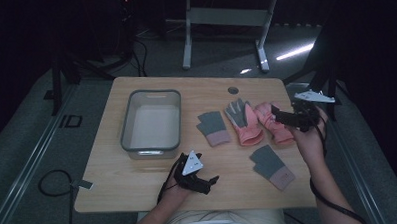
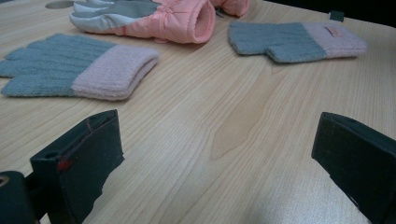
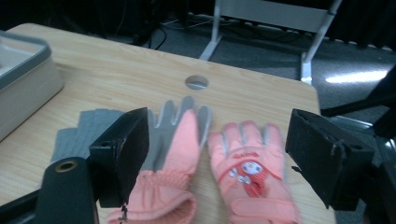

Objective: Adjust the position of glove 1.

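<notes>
Two pink padded gloves lie side by side right of centre: one palm up with a grey palm, one showing a cartoon patch. A grey knit glove with a pink cuff lies left of them, and a second knit glove lies nearer the front. My right gripper hovers open above the pink pair, with nothing between its jaws. At the table's front edge my left gripper rests low, open and empty, pointing toward the gloves.
A grey-rimmed bin stands on the left half of the wooden table. A round cable hole sits near the far edge. Beyond the table are a white desk frame and dark floor.
</notes>
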